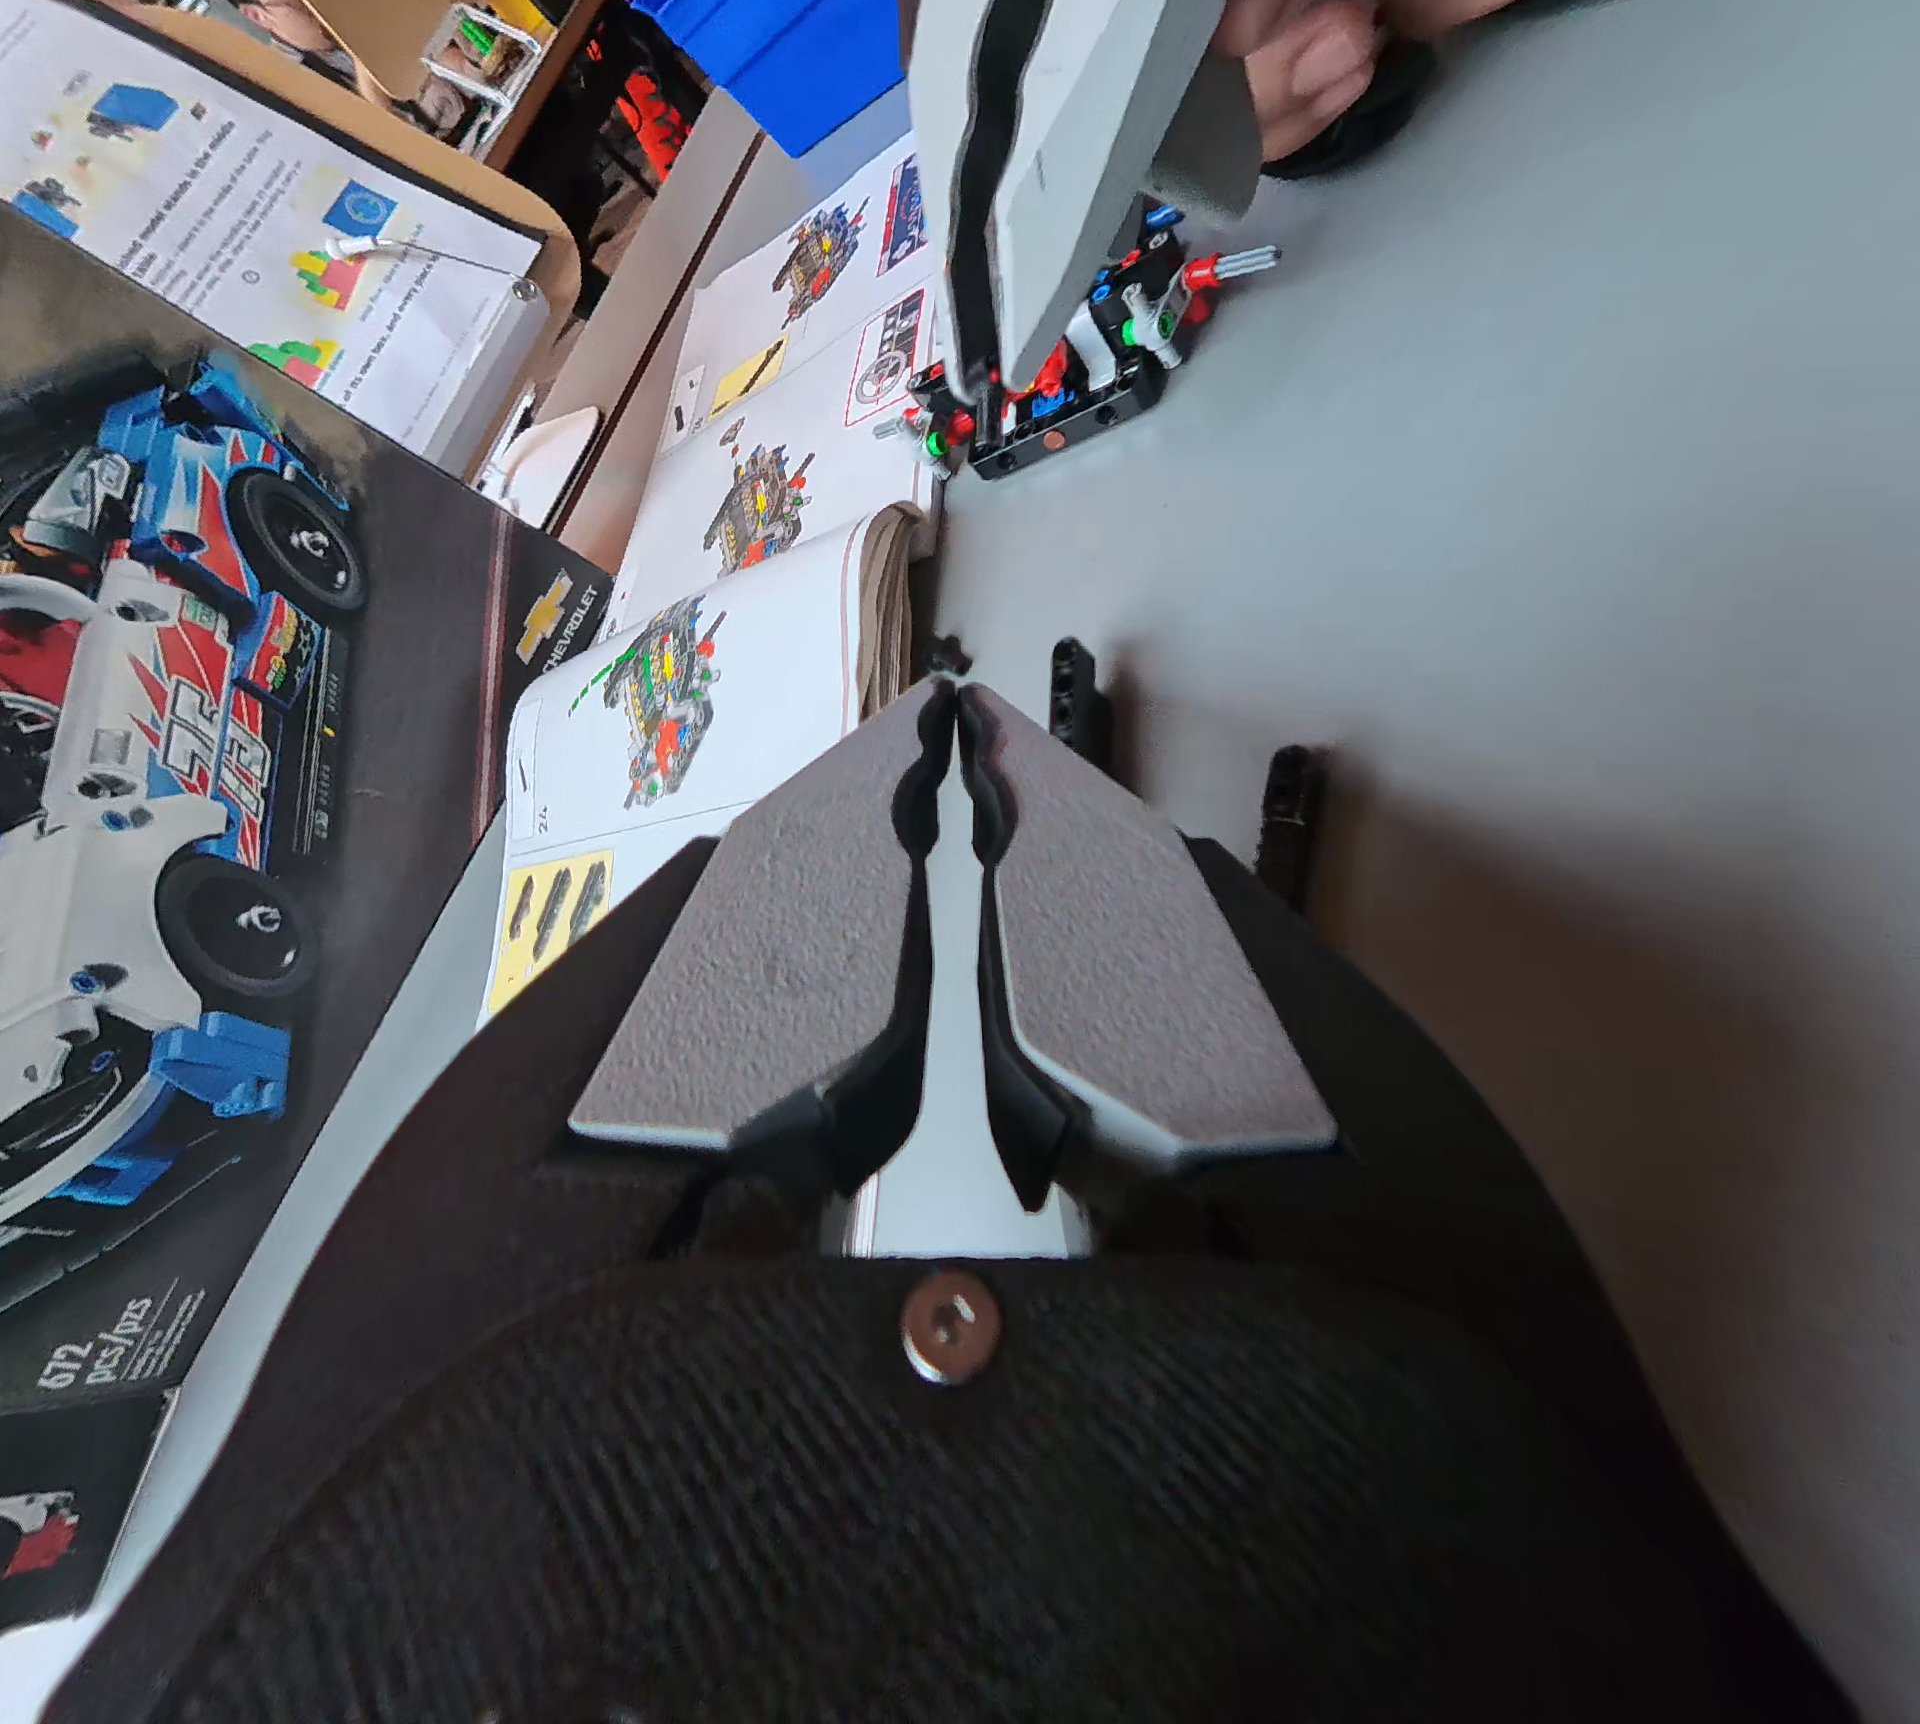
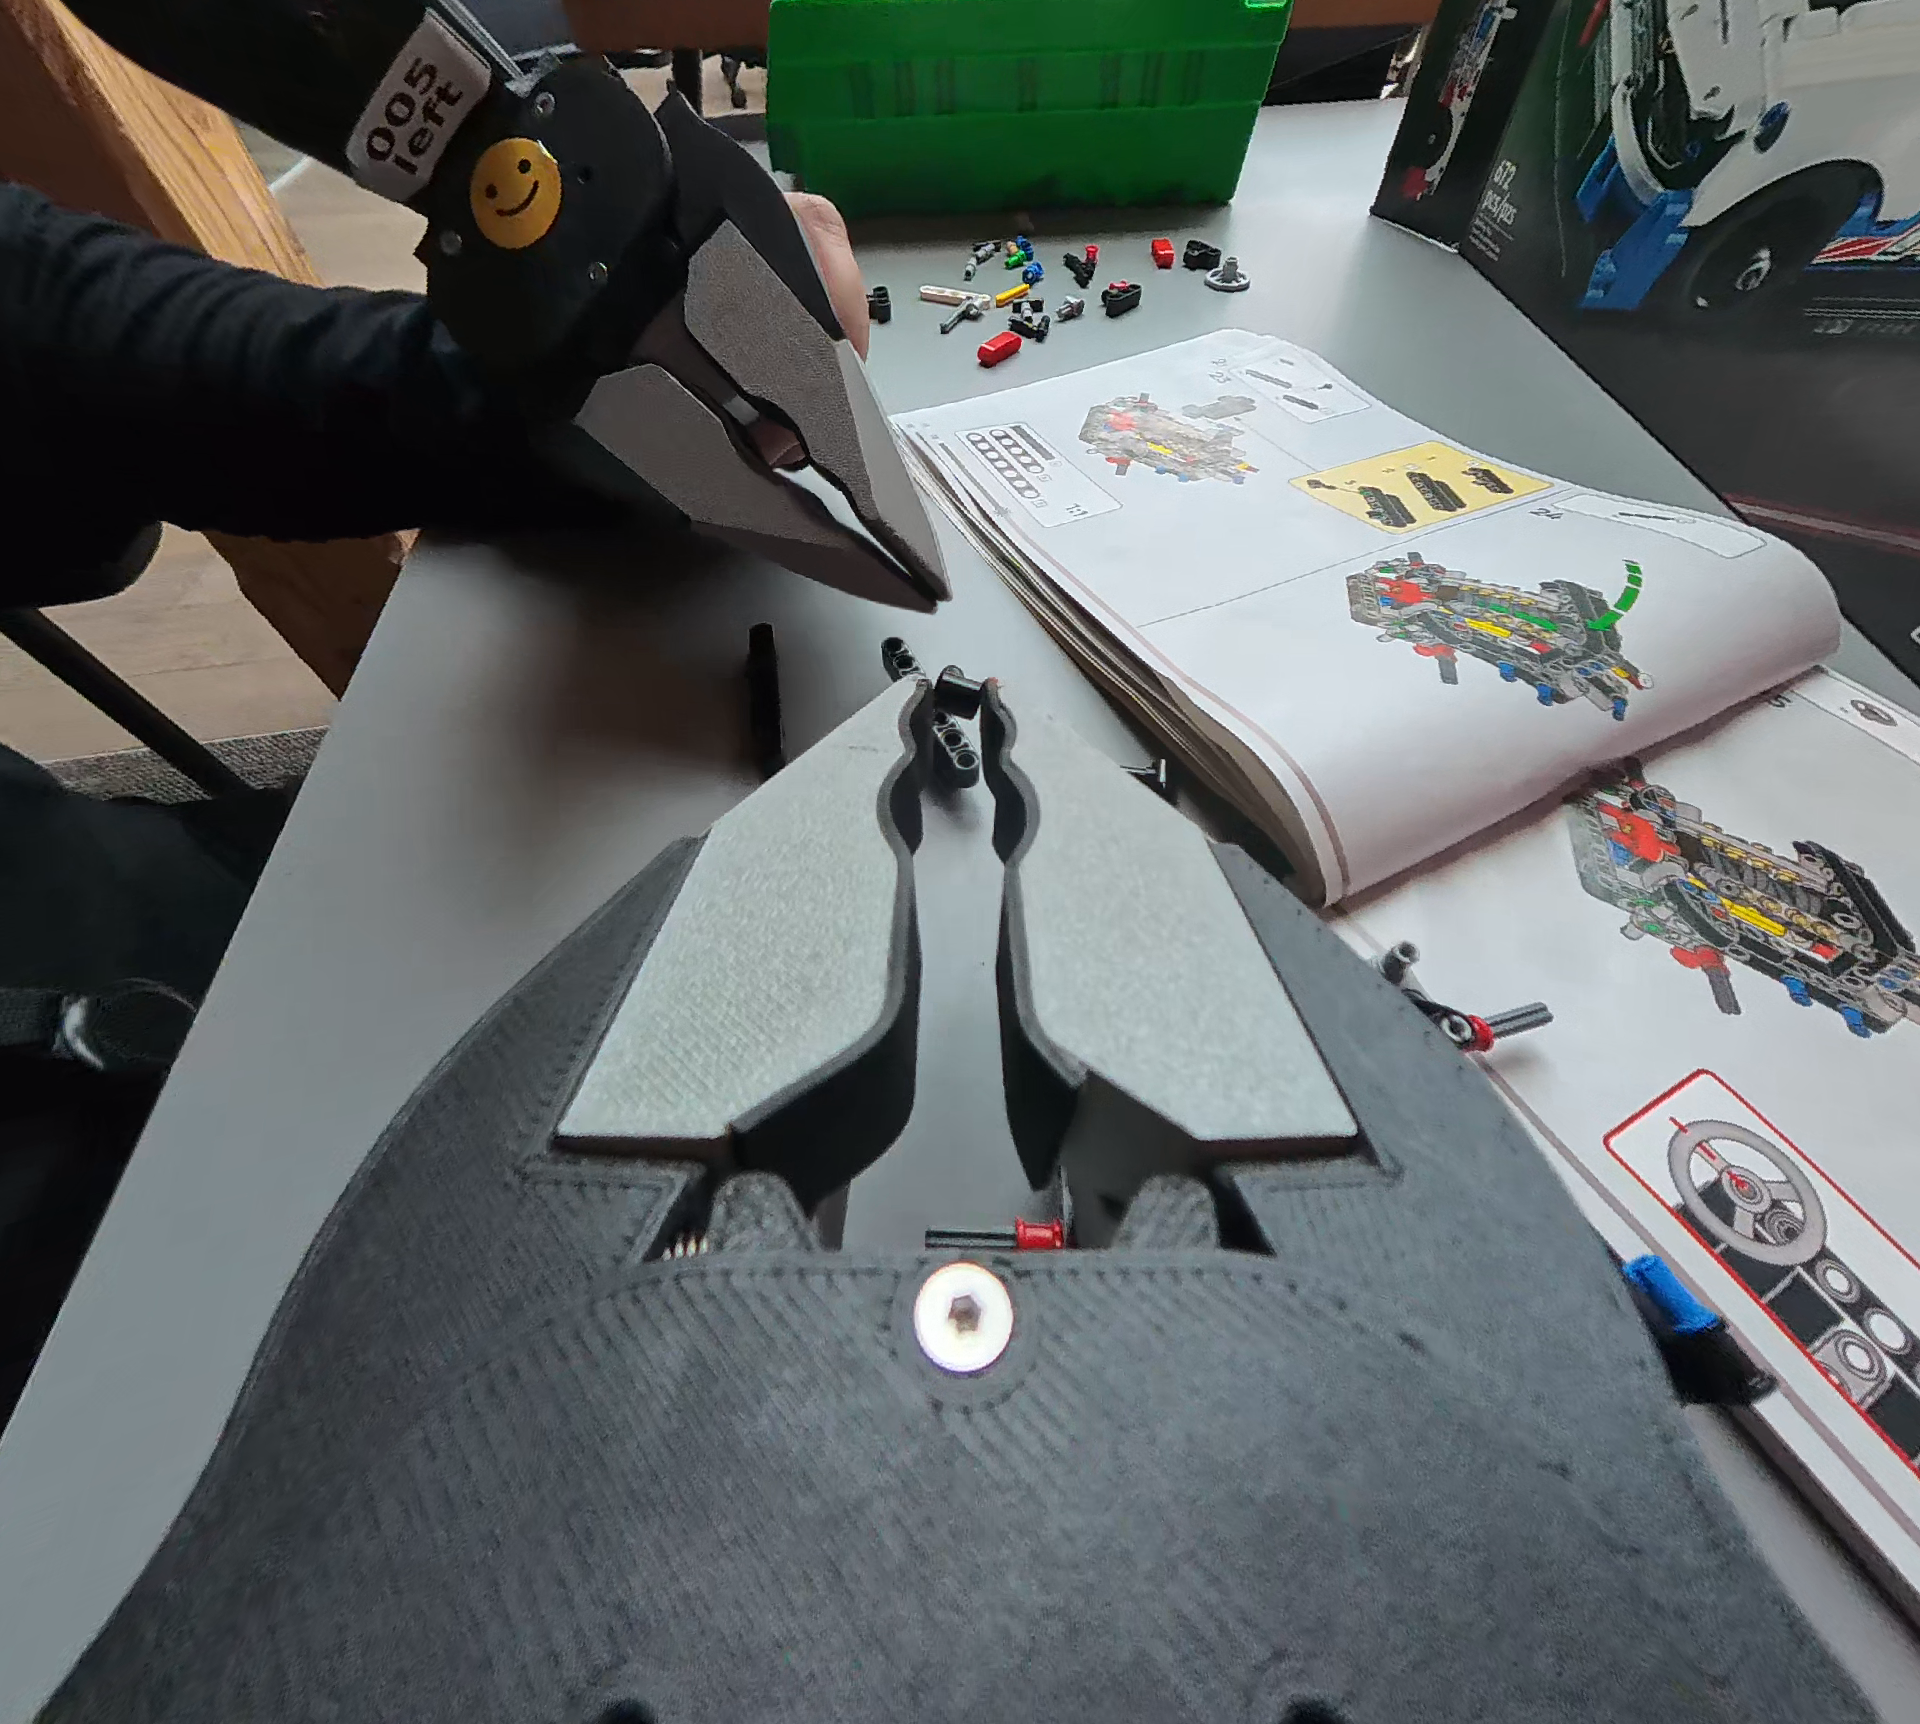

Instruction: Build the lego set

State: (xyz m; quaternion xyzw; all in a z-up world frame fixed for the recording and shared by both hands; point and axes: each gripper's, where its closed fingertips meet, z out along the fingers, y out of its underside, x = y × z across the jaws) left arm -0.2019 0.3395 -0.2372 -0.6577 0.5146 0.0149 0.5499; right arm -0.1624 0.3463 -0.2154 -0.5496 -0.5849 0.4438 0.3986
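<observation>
Left wrist view sits low, rolled sideways, facing the right gripper (image 1: 977, 386) and instruction booklet (image 1: 769, 386). Right wrist view looks down close, sharing that booklet (image 2: 1351, 594) and grey table (image 2: 499, 739).

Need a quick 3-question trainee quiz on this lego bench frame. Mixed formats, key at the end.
1. True or false: the green plastic bin stands beyond the scattered loose lego pieces.
2. Where does the open paper instruction booklet lie? A in the bin; B flat on the grey table; C on the floor.
3. Are the left hand-held gripper fingertips together or apart?

Key: 1 true; 2 B; 3 together.
</observation>
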